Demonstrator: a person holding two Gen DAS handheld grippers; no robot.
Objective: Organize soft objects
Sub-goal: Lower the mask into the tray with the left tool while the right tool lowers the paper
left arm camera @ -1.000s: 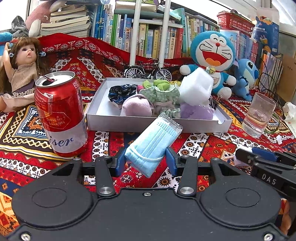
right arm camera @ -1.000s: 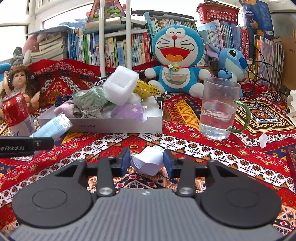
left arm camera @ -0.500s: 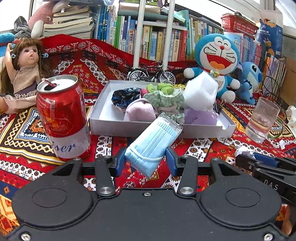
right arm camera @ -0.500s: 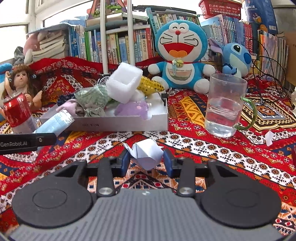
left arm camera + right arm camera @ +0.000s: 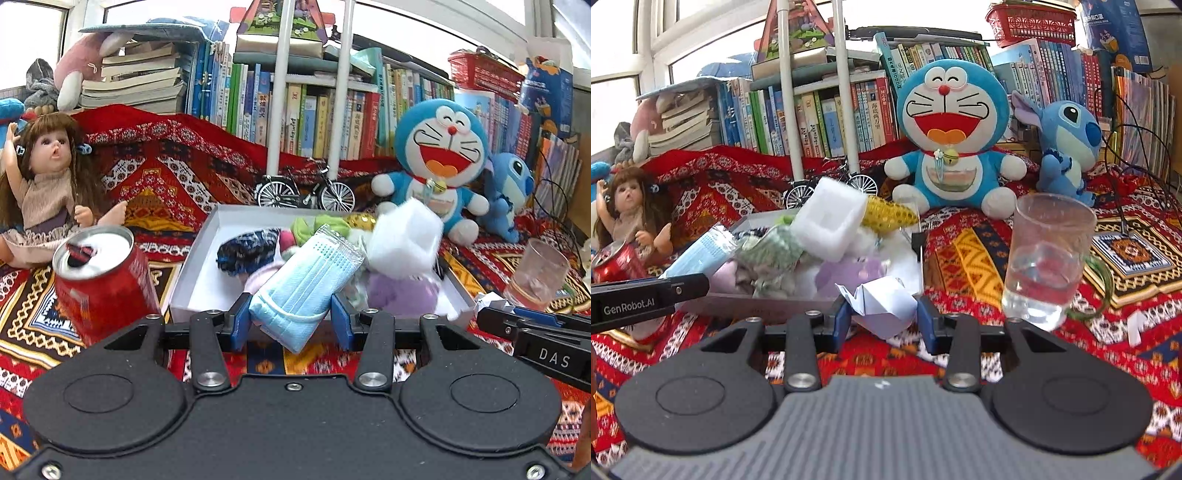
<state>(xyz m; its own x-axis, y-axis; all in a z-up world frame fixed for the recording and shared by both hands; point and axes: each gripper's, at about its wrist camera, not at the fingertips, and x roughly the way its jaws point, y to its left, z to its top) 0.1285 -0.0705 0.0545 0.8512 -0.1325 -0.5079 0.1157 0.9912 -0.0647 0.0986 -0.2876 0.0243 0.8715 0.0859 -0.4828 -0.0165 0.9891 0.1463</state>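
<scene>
The left gripper (image 5: 291, 322) pinches a wrapped blue face mask (image 5: 304, 284) between its 2 blue pads, held above the patterned cloth just in front of the white box (image 5: 192, 280) of soft items. The right gripper (image 5: 883, 325) pinches a crumpled white paper (image 5: 882, 304), also in front of that box, left of the water glass (image 5: 1047, 258). A red can (image 5: 101, 280) stands left of the box.

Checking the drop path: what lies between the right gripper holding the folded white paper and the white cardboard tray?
Only bare patterned red cloth. In the right wrist view, the right gripper holds the folded white paper just short of the white cardboard tray.
</scene>
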